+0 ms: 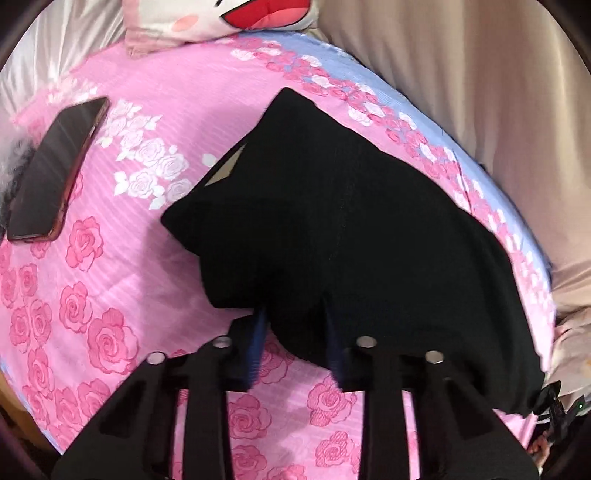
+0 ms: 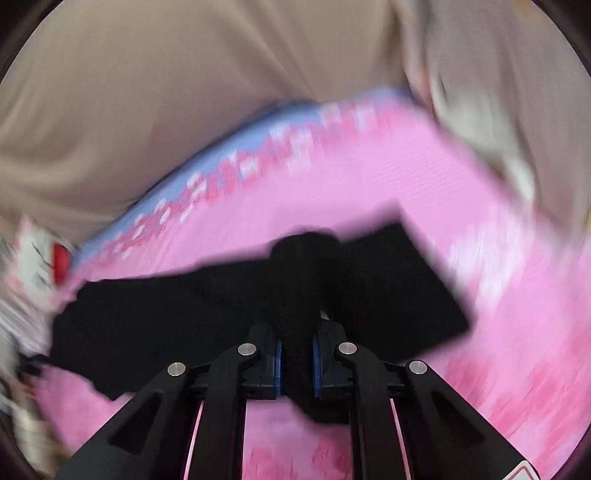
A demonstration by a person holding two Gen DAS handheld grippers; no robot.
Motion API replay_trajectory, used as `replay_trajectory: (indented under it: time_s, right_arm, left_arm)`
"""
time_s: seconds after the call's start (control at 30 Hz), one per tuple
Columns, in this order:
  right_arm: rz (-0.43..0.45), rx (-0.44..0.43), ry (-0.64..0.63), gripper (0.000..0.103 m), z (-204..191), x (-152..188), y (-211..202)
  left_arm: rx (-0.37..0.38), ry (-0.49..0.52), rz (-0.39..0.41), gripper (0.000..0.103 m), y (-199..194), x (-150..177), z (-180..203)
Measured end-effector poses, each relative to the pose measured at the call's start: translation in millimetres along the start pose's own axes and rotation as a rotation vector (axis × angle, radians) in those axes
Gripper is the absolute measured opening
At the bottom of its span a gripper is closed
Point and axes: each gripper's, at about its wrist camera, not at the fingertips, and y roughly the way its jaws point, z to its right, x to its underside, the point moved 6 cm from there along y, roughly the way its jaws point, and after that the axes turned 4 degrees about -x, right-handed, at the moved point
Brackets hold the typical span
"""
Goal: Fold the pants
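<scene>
Both tools, left [image 1: 295, 332] and right [image 2: 297, 363], clench black pants [image 1: 351, 240] partly folded on the bed [image 1: 110, 277]; folding looks unfinished.

1. No word, number, brand or label can be read anywhere in either view.
2. The phone [image 1: 55, 170], lying on the bedsheet [image 1: 155, 88] to the left of the black pants [image 1: 351, 240], has a dark screen with nothing written on it.
3. The cushion [image 1: 207, 18] beyond the far end of the pants carries only a drawn cartoon picture, no lettering.
4. A red-and-white mark [image 2: 524, 474] sits at the bottom edge of the right wrist view, below the pants; it is cut off and cannot be read.
</scene>
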Motion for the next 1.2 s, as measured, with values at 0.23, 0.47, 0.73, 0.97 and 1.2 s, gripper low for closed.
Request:
replay_trajectory:
  time_s: [0.23,0.47,0.73,0.97,1.2]
  right_arm:
    - [0.118,0.179,-0.246,0.025,19,-2,-46]
    - [0.045,0.087,0.102,0.052,97,77,-60]
    - [-0.096,-0.296,0.519,0.072,77,28,-29]
    - [-0.083,-0.607,0.723,0.079,54,29,-48]
    - [-0.248,-0.402,0.725,0.063,51,38,8]
  left_arm:
    - [-0.039,0.079,-0.001,0.026,1,7,-1]
    - [-0.072,0.104,-0.008,0.028,6,9,2]
    - [-0.067,0.089,-0.013,0.029,9,9,2]
    - [-0.071,0.105,-0.012,0.03,10,9,2]
    - [-0.061,0.098,-0.013,0.031,11,8,1]
